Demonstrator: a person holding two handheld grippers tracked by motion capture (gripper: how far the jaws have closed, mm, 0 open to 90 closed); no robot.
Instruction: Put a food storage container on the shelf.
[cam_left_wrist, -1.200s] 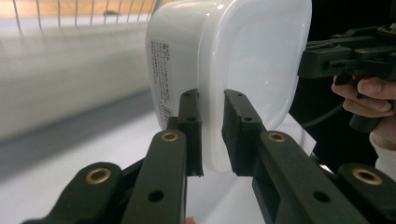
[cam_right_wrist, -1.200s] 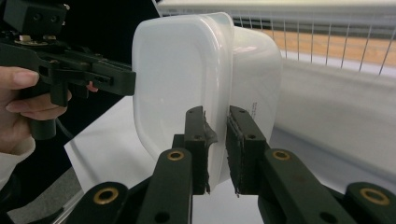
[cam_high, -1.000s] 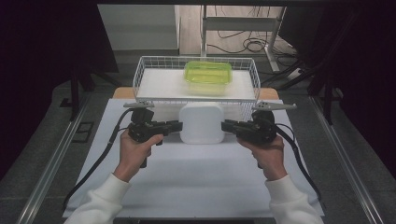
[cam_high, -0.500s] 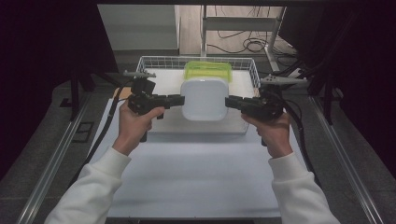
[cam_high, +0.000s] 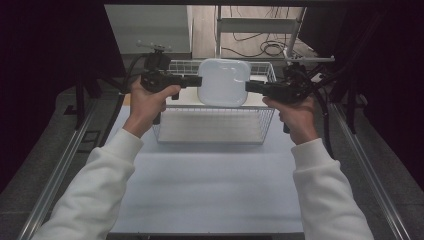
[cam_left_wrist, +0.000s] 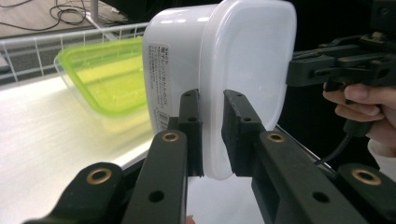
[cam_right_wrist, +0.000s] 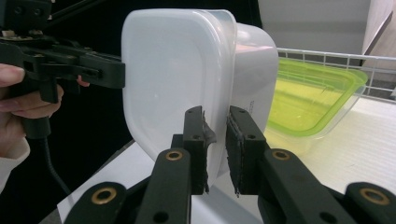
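A white lidded plastic container (cam_high: 223, 82) hangs in the air above the wire basket (cam_high: 215, 124), held by its rim from both sides. My left gripper (cam_high: 199, 81) is shut on its left edge, my right gripper (cam_high: 248, 86) on its right edge. In the left gripper view the jaws (cam_left_wrist: 211, 126) pinch the container's (cam_left_wrist: 243, 70) lid rim; the right gripper view shows the same grip (cam_right_wrist: 215, 140) on the container (cam_right_wrist: 173, 70). A green translucent container (cam_left_wrist: 107, 79) lies in the basket behind it, also seen from the right (cam_right_wrist: 313, 93).
The basket stands at the far end of the white table mat (cam_high: 210, 185). Metal rails (cam_high: 60, 170) run along both table sides. Cables lie on the floor (cam_high: 260, 47) beyond the basket. Dark curtains flank the workspace.
Both grippers have lifted the white container off the table and carried it forward and up; it now hangs over the basket and hides the green container in the high view.
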